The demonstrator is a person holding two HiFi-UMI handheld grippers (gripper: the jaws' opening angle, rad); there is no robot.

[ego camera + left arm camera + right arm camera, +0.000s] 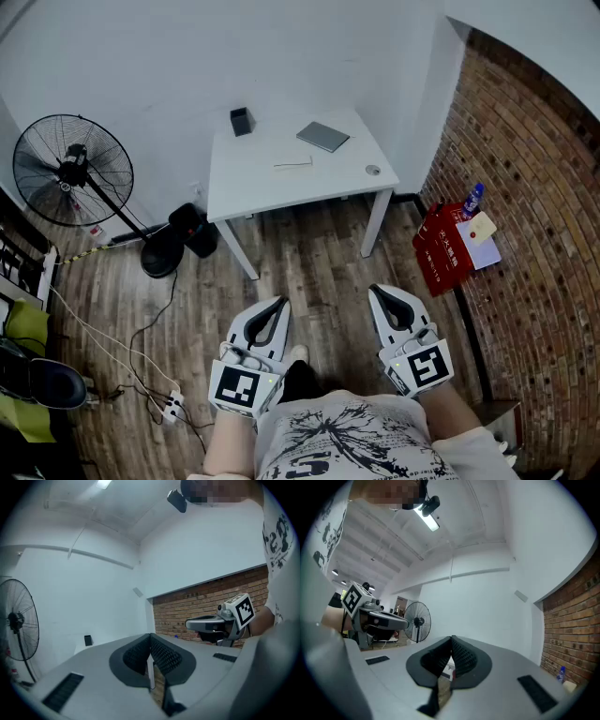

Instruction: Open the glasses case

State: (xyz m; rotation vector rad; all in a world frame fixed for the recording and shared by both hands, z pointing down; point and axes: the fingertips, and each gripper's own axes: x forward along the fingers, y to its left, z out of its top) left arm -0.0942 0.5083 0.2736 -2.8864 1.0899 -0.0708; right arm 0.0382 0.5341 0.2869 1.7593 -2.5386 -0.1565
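The glasses case is a flat grey box lying on the far right part of the white table. Both grippers hover low over the wooden floor, close to the person's body and well short of the table. My left gripper has its jaws touching at the tips and holds nothing. My right gripper is likewise shut and holds nothing. Each gripper view shows the other gripper off to the side, pointing level.
On the table also sit a small black box, a thin white item and a small round object. A standing fan is at the left, red bags by the brick wall at the right, cables and a power strip on the floor.
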